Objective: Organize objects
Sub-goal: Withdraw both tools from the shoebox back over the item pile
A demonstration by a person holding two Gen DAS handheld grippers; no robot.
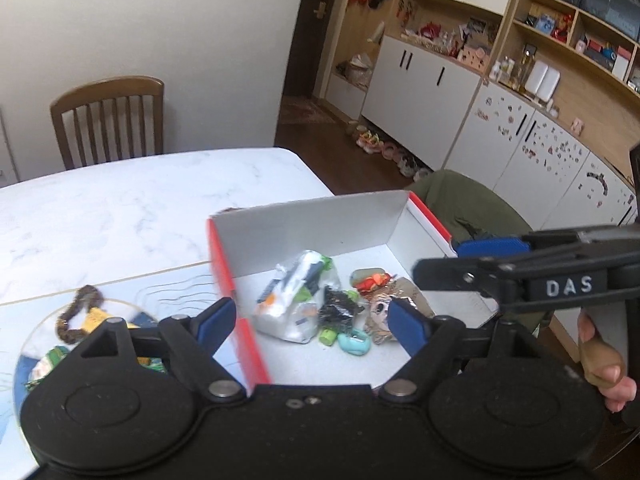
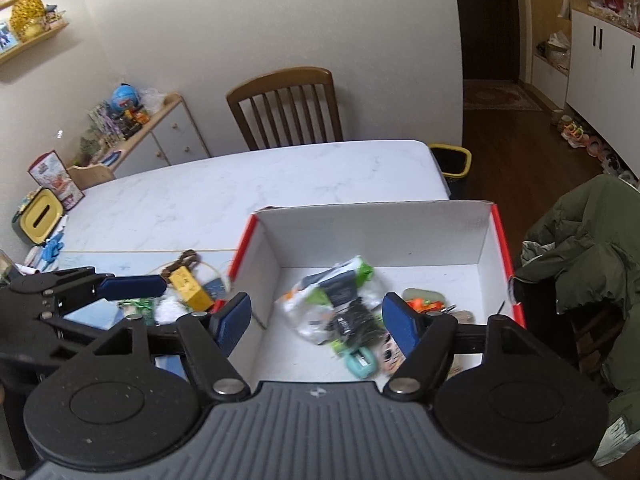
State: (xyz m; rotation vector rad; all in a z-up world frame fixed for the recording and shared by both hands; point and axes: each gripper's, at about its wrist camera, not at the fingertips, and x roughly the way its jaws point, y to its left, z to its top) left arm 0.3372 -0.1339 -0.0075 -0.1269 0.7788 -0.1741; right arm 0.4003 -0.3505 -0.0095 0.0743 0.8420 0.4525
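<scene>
your left gripper (image 1: 312, 320): jaws wide, empty | your right gripper (image 2: 316, 320): jaws wide, empty | both above open red-rimmed white cardboard box (image 2: 372, 232) | clear plastic packet (image 2: 332, 300), teal sharpener (image 2: 360, 364) inside box | yellow carton (image 2: 190, 288), brown braided cord (image 1: 78, 312) left of box

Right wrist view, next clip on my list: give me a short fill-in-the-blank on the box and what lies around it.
1. The outside rim of the cardboard box is coloured ____.
2. The teal pencil sharpener lies ____ the box.
3. The yellow block lies on the table, on the ____ side of the box.
4. Both the left tongs and the right tongs stand ____ and hold nothing.

Missing words: red; inside; left; open
</scene>
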